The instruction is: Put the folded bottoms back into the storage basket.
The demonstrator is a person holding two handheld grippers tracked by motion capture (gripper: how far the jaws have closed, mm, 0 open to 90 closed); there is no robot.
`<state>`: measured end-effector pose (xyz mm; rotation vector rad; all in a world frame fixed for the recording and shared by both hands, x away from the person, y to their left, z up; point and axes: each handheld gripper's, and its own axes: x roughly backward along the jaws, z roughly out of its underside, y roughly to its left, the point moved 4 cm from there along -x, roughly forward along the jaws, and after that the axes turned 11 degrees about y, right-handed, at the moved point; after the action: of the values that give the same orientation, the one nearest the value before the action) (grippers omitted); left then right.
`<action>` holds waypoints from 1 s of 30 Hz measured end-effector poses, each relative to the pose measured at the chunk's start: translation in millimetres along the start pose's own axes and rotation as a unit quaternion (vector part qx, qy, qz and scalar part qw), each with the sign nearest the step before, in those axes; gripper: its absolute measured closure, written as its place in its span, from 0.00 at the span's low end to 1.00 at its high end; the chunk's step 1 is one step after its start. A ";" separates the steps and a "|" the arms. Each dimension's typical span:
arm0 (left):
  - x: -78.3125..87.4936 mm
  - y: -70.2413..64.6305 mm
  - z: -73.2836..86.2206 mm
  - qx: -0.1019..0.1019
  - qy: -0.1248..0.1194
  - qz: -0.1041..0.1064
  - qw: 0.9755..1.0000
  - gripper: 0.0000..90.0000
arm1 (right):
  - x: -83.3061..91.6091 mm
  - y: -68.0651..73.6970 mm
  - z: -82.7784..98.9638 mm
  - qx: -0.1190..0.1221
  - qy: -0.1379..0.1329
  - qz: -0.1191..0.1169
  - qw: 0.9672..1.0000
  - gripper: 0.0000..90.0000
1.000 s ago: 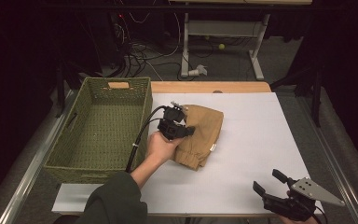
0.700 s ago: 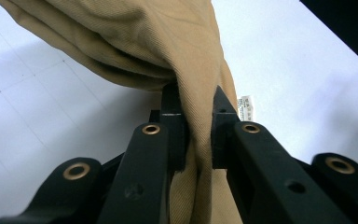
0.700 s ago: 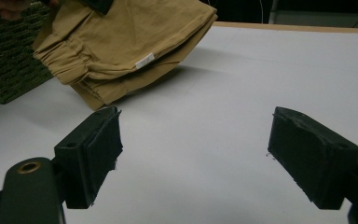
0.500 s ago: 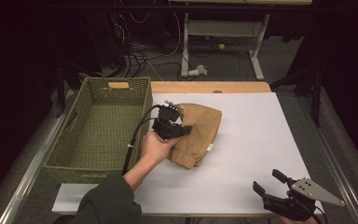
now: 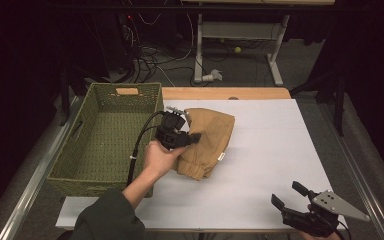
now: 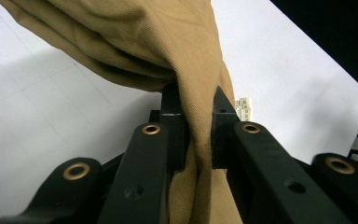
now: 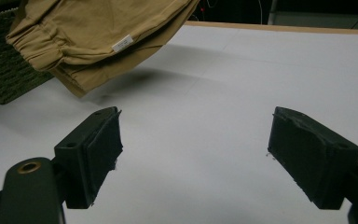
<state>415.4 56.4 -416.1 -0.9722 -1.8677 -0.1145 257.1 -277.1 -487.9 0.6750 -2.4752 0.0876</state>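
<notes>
A folded tan garment (image 5: 208,140) hangs just above the white table top (image 5: 270,150), beside the green woven basket (image 5: 105,135). My left gripper (image 5: 190,137) is shut on its left edge. The left gripper view shows the tan garment (image 6: 168,56) pinched between the two black jaws of my left gripper (image 6: 196,126), with a small white label (image 6: 243,108) at its side. My right gripper (image 5: 290,197) rests open at the table's front right corner. In the right gripper view the tan garment (image 7: 98,32) floats clear of the table, far beyond my right gripper (image 7: 193,154), whose pads hold nothing.
The green basket (image 7: 4,70) stands at the table's left side, its inside bare. A wooden strip (image 5: 225,93) runs along the table's far edge. Cables and a desk frame (image 5: 240,35) lie on the floor behind.
My left gripper has carried the tan garment a little leftward, toward the basket. The right gripper has stayed where it was.
</notes>
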 end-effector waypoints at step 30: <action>35.1 -1.3 14.7 -0.001 -0.030 0.024 0.999 0.88 | -0.2 1.0 -0.2 0.002 0.000 0.001 1.000 0.21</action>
<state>397.2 82.4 -395.1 -1.0301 -1.8977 -0.0585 256.8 -276.1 -487.7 0.6747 -2.4754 0.0938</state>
